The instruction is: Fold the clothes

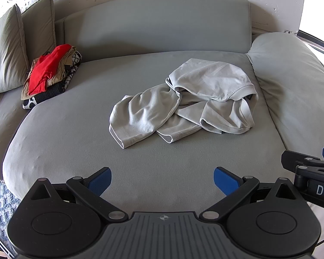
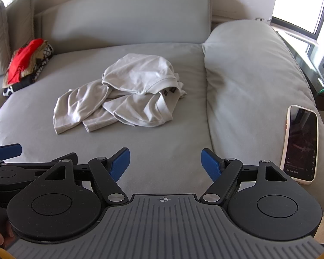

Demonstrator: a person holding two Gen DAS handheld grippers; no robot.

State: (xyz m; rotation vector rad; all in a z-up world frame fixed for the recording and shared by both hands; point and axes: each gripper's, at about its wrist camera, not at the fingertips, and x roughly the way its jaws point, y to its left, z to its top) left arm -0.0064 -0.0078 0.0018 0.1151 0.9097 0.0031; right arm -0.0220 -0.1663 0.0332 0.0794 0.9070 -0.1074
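Grey sofa (image 1: pixel 75 142) seat as work surface. Crumpled grey shirt (image 1: pixel 183 99) mid-seat, right of clothes pile (image 1: pixel 51 75). Left gripper (image 1: pixel 162 180) and right gripper (image 2: pixel 165 165) spread wide, empty, near the seat's front edge. Best to pinch hem corners, spread flat first.

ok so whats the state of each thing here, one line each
grey t-shirt: crumpled in a heap on the sofa seat, unfolded, not held
pile of clothes: stacked at the far left of the seat, red item on top
phone: lying face up on the right cushion, screen dim
left gripper: open, empty, short of the shirt
right gripper: open, empty, short of the shirt
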